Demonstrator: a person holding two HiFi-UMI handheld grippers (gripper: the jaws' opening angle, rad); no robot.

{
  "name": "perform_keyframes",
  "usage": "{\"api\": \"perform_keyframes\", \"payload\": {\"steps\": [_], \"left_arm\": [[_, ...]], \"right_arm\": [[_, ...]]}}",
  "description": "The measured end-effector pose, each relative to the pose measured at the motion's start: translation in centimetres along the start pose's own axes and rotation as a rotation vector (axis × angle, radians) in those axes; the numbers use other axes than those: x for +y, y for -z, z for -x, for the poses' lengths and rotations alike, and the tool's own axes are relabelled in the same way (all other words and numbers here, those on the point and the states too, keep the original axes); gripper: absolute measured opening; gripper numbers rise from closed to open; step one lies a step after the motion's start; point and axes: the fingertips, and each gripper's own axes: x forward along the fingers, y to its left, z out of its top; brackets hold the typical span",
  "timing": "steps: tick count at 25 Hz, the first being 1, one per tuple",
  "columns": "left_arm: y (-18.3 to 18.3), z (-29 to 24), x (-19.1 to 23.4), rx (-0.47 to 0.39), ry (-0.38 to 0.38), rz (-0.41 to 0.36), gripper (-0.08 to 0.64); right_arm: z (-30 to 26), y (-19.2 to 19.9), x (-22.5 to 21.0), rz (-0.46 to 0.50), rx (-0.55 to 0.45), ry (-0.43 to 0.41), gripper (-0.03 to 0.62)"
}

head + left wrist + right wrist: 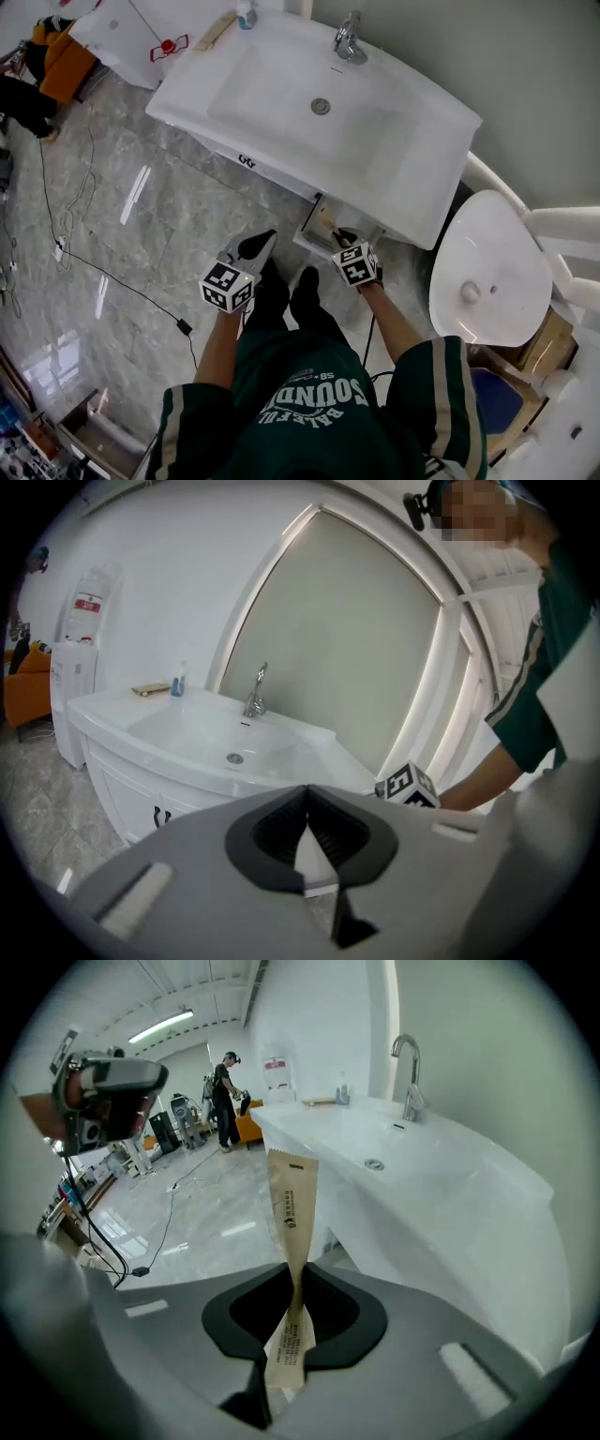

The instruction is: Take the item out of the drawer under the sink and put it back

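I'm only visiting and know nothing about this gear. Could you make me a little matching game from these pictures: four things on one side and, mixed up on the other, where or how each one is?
Things
1. paper packet
2. left tool
3. drawer
4. tap

Places and states
A. pulled open under the sink
B. closed, nothing between its jaws
C. standing at the sink's back edge
D. pinched in the right tool

Pairs: 1-D, 2-B, 3-A, 4-C
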Motion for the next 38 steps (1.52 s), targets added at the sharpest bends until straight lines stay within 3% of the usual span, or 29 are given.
{"api": "perform_keyframes", "payload": {"steps": [11,21,28,38], "left_arm": [[-7.4,0.3,-1.3,-0.075,0.015,-0.130,0.051],[-14.2,1.7,-3.4,-0.181,0.012,-0.243,0.051],[-16.0,1.9,-4.1,-0.205,0.002,-0.297,0.051],[-15.7,2.4,-4.7,-0.218,0.015,-0.292,0.051]], "right_arm": [[12.8,-11.8,-3.2,-0.023,-0.360,0.084,0.046],[24.3,-19.9,-6.0,-0.037,-0.641,0.167,0.044],[27.8,-20.7,-6.5,-0.040,-0.713,0.195,0.044],[28.2,-19.7,-5.4,-0.060,-0.714,0.194,0.044]]}}
